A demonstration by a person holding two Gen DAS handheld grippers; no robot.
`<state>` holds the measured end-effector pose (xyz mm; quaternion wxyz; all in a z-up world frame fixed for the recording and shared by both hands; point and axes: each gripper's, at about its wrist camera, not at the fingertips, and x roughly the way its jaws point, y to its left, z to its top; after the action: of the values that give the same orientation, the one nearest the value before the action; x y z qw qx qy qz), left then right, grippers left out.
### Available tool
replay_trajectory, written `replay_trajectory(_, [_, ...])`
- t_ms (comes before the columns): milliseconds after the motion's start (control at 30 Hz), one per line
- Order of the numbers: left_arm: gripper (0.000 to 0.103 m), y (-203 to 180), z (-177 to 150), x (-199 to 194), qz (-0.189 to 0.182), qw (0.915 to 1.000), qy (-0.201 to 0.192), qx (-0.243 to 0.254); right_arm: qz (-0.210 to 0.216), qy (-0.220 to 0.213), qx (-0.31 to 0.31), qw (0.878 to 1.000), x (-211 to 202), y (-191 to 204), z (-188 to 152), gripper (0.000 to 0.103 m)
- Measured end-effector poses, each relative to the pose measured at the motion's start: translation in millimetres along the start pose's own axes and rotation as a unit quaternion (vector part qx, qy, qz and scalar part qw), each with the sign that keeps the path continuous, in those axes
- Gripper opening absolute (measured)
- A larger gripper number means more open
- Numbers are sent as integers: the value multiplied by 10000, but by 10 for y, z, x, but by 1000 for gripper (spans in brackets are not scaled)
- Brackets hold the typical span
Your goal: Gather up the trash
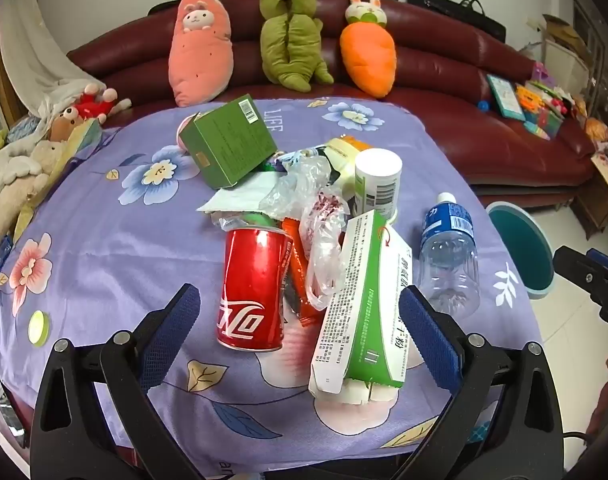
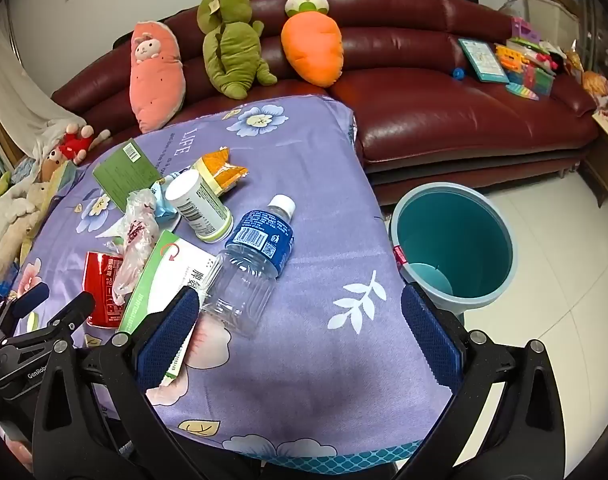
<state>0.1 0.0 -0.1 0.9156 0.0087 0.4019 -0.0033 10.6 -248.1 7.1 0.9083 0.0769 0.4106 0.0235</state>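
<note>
Nothing looks collected yet: the trash pile sits mid-table, the bottle toward its right edge, the bin seemingly empty beside it, and both the left gripper and the right gripper gape wide, holding nothing.

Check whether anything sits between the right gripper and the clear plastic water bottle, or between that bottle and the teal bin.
Nothing visible does. The right gripper hangs with jaws open over bare purple floral cloth, just short of the clear plastic water bottle. Only cloth separates the bottle from the teal bin on the floor beside the table.
</note>
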Motion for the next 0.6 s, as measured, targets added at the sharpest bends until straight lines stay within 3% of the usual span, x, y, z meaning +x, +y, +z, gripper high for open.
replay_trajectory(600, [100, -42, -37, 46, -60, 10000, 47, 47, -71, -34, 14, 10000, -23, -51, -14, 97])
